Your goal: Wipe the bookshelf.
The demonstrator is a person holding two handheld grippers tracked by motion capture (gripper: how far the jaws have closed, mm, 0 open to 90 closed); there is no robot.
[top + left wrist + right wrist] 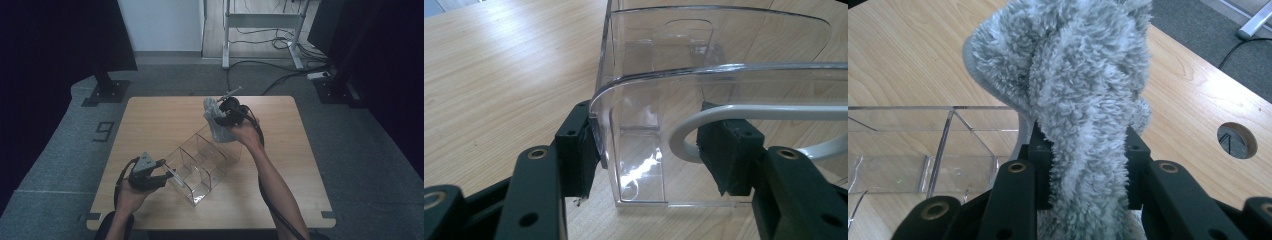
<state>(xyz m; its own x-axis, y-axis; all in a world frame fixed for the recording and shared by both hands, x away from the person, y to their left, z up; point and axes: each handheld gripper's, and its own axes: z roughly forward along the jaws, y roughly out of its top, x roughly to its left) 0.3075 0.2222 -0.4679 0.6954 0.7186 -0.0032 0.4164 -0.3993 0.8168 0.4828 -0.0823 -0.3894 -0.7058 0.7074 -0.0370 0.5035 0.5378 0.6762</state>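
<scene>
Nearest you, your left gripper (pixel 167 175) is clamped on the near end wall of the clear acrylic organiser with several open compartments (pixel 202 162). In the left gripper view the pads (pixel 584 150) press that transparent wall from either side, and a pale grey curved band (pixel 724 112) shows through the plastic by the far pad (what it is cannot be made out). The organiser sits diagonally on the light wooden table (pixel 150 115), its near end towards your left hand (pixel 131 192).

Further out, your right gripper (pixel 220 119) is closed on a fluffy grey terry cloth (pixel 216 122), held above the organiser's far end. In the right gripper view the jaws pinch a bunched fold of the cloth (pixel 1083 125), with loose pile spilling above and beside them, and the compartments (pixel 923 145) lie below and to the left. A round cable hole (pixel 1237 140) in the tabletop lies to the right.

Risks, as judged from here:
- The cloth is bulkier than a single compartment looks; a loose fold may catch on a divider and drape over two cells.
- Pressing it down could tip or slide the light organiser if your left grip slackens on the smooth wall.
- Your pinch takes only part of the cloth, so it could slip free before it is over the chosen compartment.
</scene>
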